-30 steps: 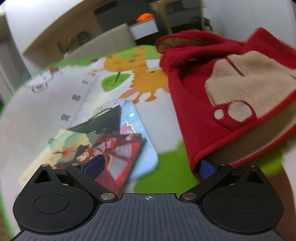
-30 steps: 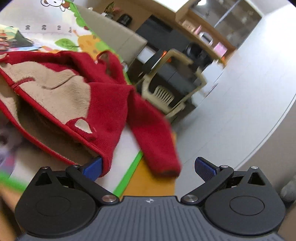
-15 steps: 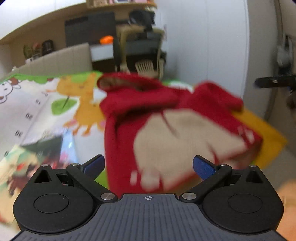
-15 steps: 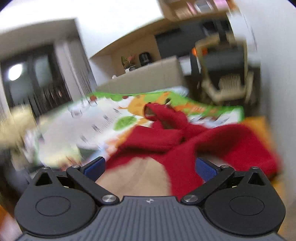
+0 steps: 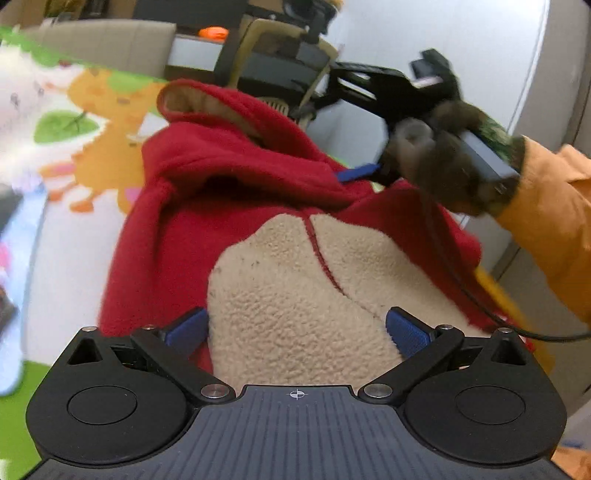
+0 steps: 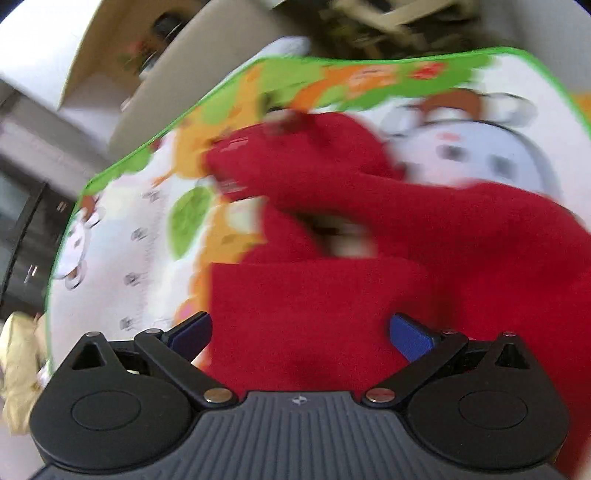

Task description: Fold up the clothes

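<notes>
The red hoodie (image 5: 229,206) is lying spread on the play mat (image 5: 74,229), unfolded; folding is being judged barely begun. Both hand-held grippers, left (image 5: 295,328) and right (image 6: 301,332), are being held released above it, hood at 12 o'clock.

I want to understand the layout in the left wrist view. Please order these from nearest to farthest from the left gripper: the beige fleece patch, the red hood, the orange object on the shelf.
1. The beige fleece patch: directly ahead of the left gripper, between its open fingers.
2. The red hood: further ahead, slightly left.
3. The orange object: top left, on the shelf behind the mat.
</notes>
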A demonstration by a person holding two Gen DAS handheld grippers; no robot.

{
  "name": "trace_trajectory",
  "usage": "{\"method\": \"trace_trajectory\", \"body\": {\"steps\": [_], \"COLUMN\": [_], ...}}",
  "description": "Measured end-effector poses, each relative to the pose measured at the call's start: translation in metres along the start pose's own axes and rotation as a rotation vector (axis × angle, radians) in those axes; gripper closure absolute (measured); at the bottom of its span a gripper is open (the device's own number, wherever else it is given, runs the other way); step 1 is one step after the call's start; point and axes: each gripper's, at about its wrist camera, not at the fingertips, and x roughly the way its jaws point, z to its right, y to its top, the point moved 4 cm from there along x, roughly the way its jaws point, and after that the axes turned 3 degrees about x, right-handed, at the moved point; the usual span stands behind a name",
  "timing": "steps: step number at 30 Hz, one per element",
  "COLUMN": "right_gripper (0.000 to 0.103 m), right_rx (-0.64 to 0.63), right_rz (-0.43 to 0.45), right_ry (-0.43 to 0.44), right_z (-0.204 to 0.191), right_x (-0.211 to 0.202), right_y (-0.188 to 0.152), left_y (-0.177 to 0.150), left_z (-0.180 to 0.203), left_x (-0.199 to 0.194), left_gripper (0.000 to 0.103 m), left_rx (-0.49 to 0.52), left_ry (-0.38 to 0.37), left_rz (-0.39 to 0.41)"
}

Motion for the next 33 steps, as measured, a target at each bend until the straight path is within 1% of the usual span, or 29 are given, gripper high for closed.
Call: {"method": "trace_trajectory", "body": {"steps": [1, 4, 7, 8, 11, 13, 16, 17, 20, 21, 23, 25, 26, 28, 29, 30, 31, 33], "right_gripper": [0.0, 0.0, 0.0, 0.0, 0.0, 0.0, 0.0, 0.0, 0.0, 0.0, 0.0, 0.0, 0.0, 0.0, 0.0, 0.0, 0.0, 0.0], "right_rx": [-0.034, -0.156, -0.313, -0.376, -0.536, -0.558, -0.467, -0.421, -0.284, -0.242, -0.161, -0.12, -0.133, -0.176, -0.216, -0.264, -0.305, -0.346], "right_rz": [-0.018, -0.025, 0.0, 0.005, 0.009, -0.013, -0.031, -0.017, 0.069, 0.098, 0.15, 0.174, 0.187, 0.219, 0.232, 0.245, 0.256, 0.263], "right_ry": [0.029, 0.158, 0.261, 0.271, 0.2, 0.102, -0.067, -0.124, -0.218, -0.215, -0.178, -0.134, -0.103, -0.04, -0.04, -0.05, -0.062, -0.063], "right_z": [-0.022, -0.112, -0.206, -0.23, -0.246, -0.213, -0.128, -0.094, -0.002, 0.022, 0.067, 0.101, 0.109, 0.118, 0.118, 0.116, 0.112, 0.109], "right_x": [0.004, 0.015, 0.017, 0.017, 0.008, 0.006, 0.005, 0.004, -0.018, -0.028, -0.05, -0.066, -0.071, -0.082, -0.084, -0.085, -0.082, -0.075], "right_y": [0.005, 0.016, 0.012, 0.01, -0.013, -0.021, -0.019, -0.016, -0.018, -0.021, -0.031, -0.043, -0.051, -0.065, -0.072, -0.078, -0.082, -0.089], "left_y": [-0.002, -0.003, -0.005, -0.006, -0.007, -0.007, -0.008, -0.009, -0.009, -0.009, -0.008, -0.005, -0.001, 0.022, 0.033, 0.048, 0.064, 0.083], "left_z": [-0.002, -0.006, -0.01, -0.01, -0.01, -0.009, -0.007, -0.007, -0.007, -0.007, -0.008, -0.008, -0.007, -0.002, 0.001, 0.006, 0.013, 0.027], "left_x": [-0.001, -0.004, -0.009, -0.009, -0.01, -0.009, -0.008, -0.008, -0.008, -0.008, -0.008, -0.01, -0.01, -0.012, -0.013, -0.013, -0.01, 0.011], "left_gripper": [0.0, 0.0, 0.0, 0.0, 0.0, 0.0, 0.0, 0.0, 0.0, 0.0, 0.0, 0.0, 0.0, 0.0, 0.0, 0.0, 0.0, 0.0], "left_rx": [-0.009, -0.031, -0.063, -0.065, -0.064, -0.06, -0.042, -0.04, -0.037, -0.034, -0.03, -0.033, -0.038, -0.003, 0.016, 0.071, 0.154, 0.375], "left_ry": [-0.011, -0.036, -0.059, -0.061, -0.062, -0.059, -0.042, -0.038, -0.035, -0.035, -0.034, -0.024, -0.015, 0.012, 0.026, 0.055, 0.103, 0.2], "left_rz": [0.016, 0.036, 0.06, 0.062, 0.066, 0.067, 0.058, 0.054, 0.039, 0.034, 0.027, 0.016, -0.003, -0.006, -0.005, 0.006, 0.02, 0.023]}}
